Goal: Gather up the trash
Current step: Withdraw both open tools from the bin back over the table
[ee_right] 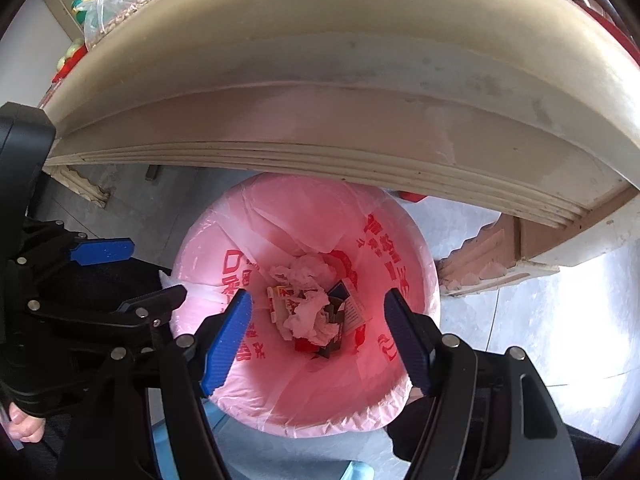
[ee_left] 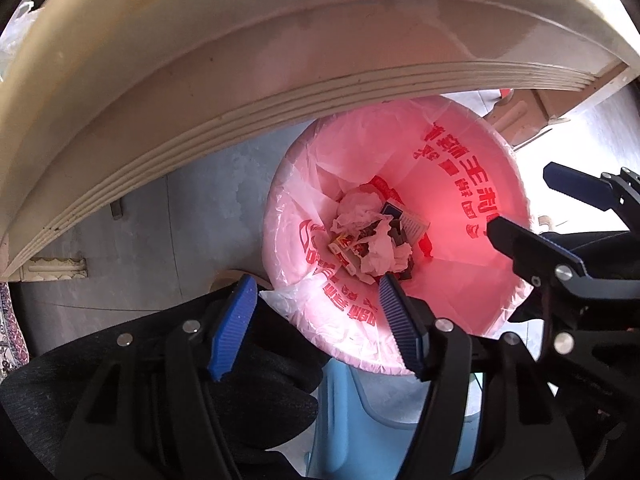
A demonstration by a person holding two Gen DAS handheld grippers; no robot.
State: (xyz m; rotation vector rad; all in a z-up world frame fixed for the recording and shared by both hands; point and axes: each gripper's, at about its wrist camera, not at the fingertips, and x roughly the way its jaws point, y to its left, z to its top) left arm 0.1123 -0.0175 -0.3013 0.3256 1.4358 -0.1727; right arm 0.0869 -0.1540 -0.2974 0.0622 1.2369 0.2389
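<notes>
Your left gripper [ee_left: 316, 320] and right gripper [ee_right: 318, 328] both hang with blue-padded fingers spread wide, holding nothing. Below them the round bin lined with a pink plastic bag printed in red [ee_right: 404, 240] opens straight up beside the cream table edge [ee_right: 320, 120]. Crumpled white tissue and small printed wrappers [ee_right: 312, 312] lie at its bottom, showing between your right fingers.

The left gripper [ee_left: 316, 320] with blue finger pads is wide open over a round bin with a pink plastic bag [ee_left: 472, 256]. Crumpled white paper and small boxes [ee_left: 372, 240] lie at the bottom. The right gripper [ee_left: 532, 208] is open too.
</notes>
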